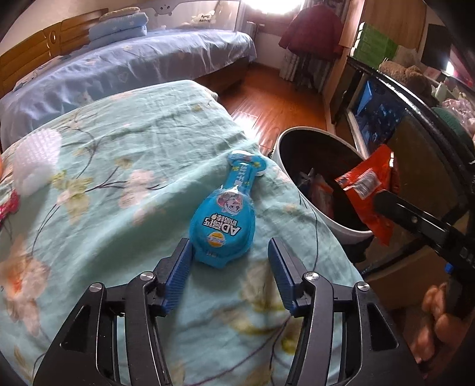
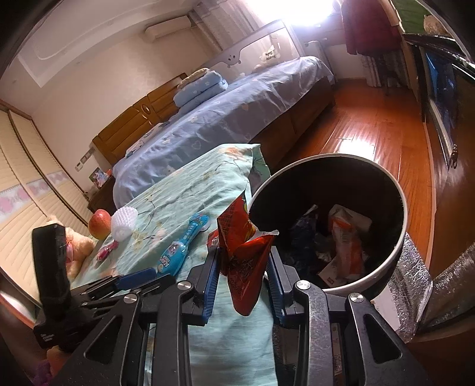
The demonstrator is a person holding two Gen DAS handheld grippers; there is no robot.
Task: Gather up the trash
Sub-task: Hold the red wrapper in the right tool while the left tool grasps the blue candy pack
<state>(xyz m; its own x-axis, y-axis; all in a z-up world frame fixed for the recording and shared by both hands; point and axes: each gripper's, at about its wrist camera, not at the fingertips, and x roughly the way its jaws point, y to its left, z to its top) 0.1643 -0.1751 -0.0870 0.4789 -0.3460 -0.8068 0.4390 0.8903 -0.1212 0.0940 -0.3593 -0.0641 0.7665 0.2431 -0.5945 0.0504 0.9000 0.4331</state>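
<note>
The left gripper (image 1: 228, 252) stands half open around the blue packet's (image 1: 222, 225) end (not yet pinching); next, close. The right gripper (image 2: 242, 267) grips a red wrapper (image 2: 243, 252) beside the bin (image 2: 397, 246).

Bin (image 2: 397, 237) mouth open; red wrapper (image 2: 243, 261) hangs before rim.

Bedroom w/ wood floor (image 2: 365, 124), blue-sheeted bed (image 2: 237, 110) w/ wood headboard (image 2: 130, 124), bright window (image 2: 297, 12) at far wall, AC unit (image 2: 169, 26) above.
</note>
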